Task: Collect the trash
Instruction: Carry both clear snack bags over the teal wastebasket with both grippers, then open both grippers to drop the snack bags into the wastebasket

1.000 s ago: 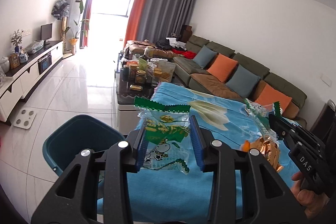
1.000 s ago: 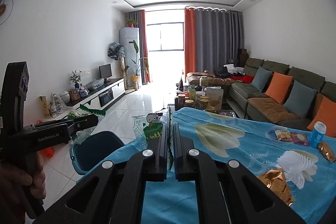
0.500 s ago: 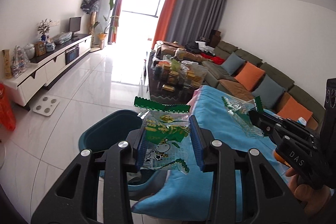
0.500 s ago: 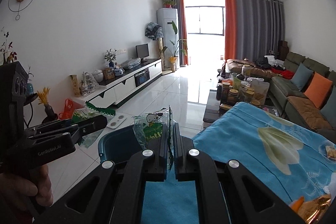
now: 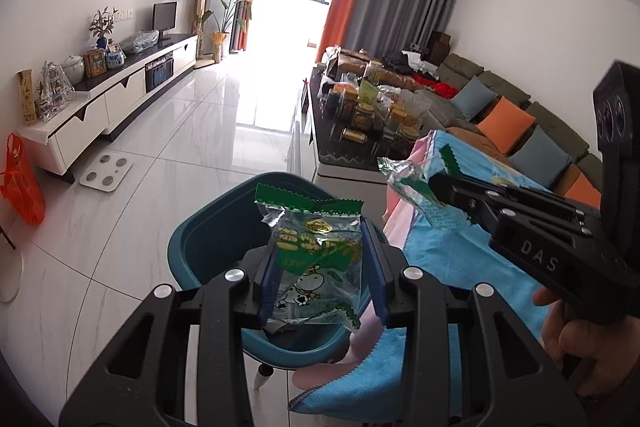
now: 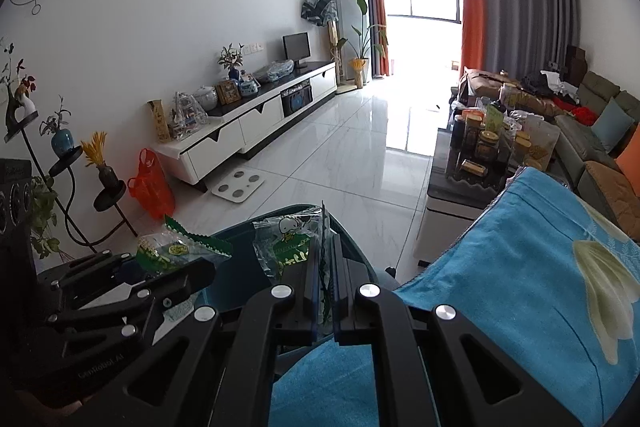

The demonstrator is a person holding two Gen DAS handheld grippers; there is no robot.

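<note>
My left gripper [image 5: 322, 247] is shut on a clear snack wrapper with green zigzag edges and a cartoon cow [image 5: 316, 259], held over the teal trash bin [image 5: 200, 247]. My right gripper [image 6: 326, 267] is shut on a second clear green-edged wrapper [image 6: 288, 243], also held above the teal bin [image 6: 240, 239]. The right gripper and its wrapper [image 5: 416, 191] show at the right of the left wrist view. The left gripper with its wrapper [image 6: 176, 249] shows at the left of the right wrist view.
The bin stands on the white tile floor beside the table with the blue flowered cloth [image 6: 520, 287]. A dark coffee table with several jars [image 5: 360, 131], a sofa with cushions [image 5: 520, 131], a white TV cabinet [image 6: 256, 119], an orange bag [image 6: 152, 187] and a floor scale [image 5: 106, 173] are around.
Both grippers have swung left off the blue cloth, each still holding its wrapper, and now hang over the teal bin. The bin has come closer and more central in both views.
</note>
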